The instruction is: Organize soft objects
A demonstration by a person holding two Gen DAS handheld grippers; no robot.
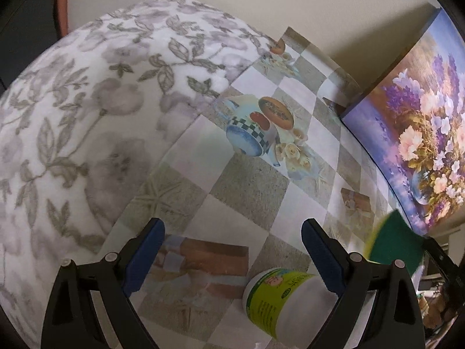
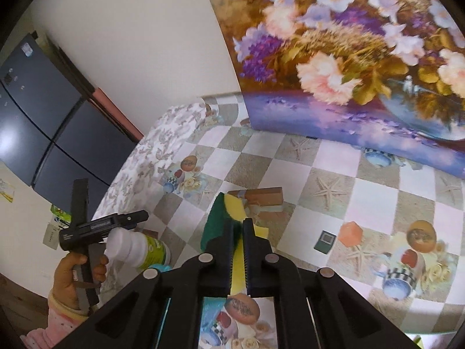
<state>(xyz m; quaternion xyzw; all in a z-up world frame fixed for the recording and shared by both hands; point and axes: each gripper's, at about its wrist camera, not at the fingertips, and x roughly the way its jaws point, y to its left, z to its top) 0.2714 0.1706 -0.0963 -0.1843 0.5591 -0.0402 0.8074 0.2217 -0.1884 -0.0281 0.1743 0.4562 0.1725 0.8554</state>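
My right gripper [image 2: 239,224] is shut on a yellow-and-green sponge [image 2: 225,213] and holds it above the checkered tablecloth [image 2: 334,157]. The sponge also shows blurred at the right edge of the left wrist view [image 1: 396,240]. My left gripper [image 1: 232,232] is open and empty above the tablecloth [image 1: 247,183]; it also shows at the left of the right wrist view [image 2: 116,221]. A folded white fleece blanket with a grey floral print [image 1: 81,110] lies on the left of the table; it also shows in the right wrist view [image 2: 151,151].
A white bottle with a green label [image 1: 279,305] lies on its side under my left gripper; it also shows in the right wrist view [image 2: 139,250]. A flower painting [image 2: 348,58] leans on the wall at the table's back. A dark fridge [image 2: 35,133] stands beyond the table.
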